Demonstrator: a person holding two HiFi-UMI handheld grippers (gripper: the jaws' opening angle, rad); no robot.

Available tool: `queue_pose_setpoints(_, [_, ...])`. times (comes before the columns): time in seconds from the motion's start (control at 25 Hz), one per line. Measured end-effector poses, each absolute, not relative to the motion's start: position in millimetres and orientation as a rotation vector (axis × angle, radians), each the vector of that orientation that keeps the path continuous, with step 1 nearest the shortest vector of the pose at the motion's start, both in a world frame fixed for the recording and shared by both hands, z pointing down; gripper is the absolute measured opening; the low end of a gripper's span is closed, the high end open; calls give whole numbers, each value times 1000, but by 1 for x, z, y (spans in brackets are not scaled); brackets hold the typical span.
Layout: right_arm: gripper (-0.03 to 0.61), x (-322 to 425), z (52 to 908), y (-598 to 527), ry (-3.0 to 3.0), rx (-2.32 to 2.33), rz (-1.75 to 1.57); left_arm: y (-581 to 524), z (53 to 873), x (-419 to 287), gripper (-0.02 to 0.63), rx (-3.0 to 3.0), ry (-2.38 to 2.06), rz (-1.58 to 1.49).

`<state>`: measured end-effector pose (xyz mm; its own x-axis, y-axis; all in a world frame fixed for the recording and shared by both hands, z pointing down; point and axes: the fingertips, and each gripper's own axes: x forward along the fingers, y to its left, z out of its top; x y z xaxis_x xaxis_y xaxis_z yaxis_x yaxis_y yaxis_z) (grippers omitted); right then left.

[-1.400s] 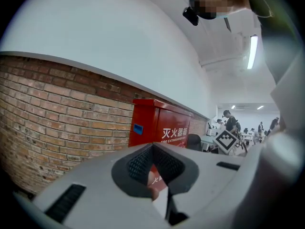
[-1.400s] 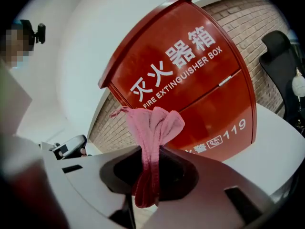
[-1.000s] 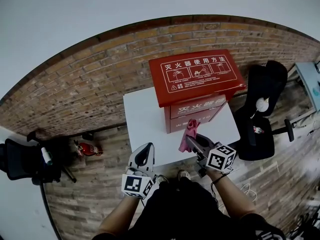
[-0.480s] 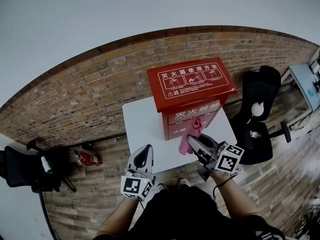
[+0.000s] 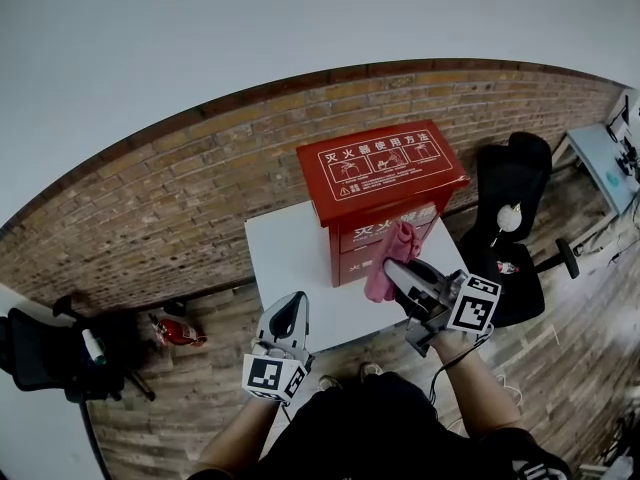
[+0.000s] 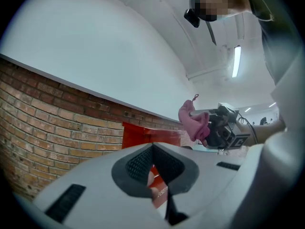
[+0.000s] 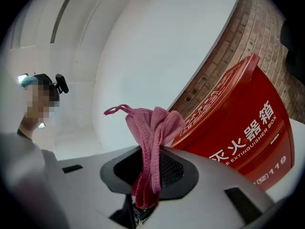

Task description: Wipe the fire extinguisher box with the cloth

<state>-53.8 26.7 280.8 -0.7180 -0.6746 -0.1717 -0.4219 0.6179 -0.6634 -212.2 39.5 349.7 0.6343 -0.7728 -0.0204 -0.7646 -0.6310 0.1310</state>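
Your right gripper (image 5: 398,271) has both jaws pinching the pink knitted cloth (image 5: 390,253). The bunch is clamped low, so a loose fold sticks out past the tips, prob. the part meant to meet the surface. The red, white-lettered metal fire extinguisher box (image 5: 383,176) stands on the small white square table (image 5: 285,258), toward its 1 o'clock corner, near the brick wall (image 5: 180,198). The cloth sits right in front of the box's front face, at its 6 o'clock, just under the lid's overhang; can't tell if it's touching. In the right gripper view the box lies off at 3 o'clock, so the gripper is angled to the face, not square. Your left gripper (image 5: 291,308) has its jaws pressed together w/ nothing in them. It's over the table's 7 o'clock corner, well apart from the box, likely so the wiping hand has room. Wiping looks not yet begun.
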Motion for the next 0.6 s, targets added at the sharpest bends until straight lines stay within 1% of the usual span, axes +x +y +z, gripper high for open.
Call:
queue_pose_setpoints(0.32, [100, -60, 268, 22, 2544, -971, -832, 43, 352, -230, 34, 2751, -1253, -136])
queue_pose_setpoints(0.6, [100, -52, 232, 5, 2608, -1026, -746, 35, 355, -238, 34, 2739, -1273, -140])
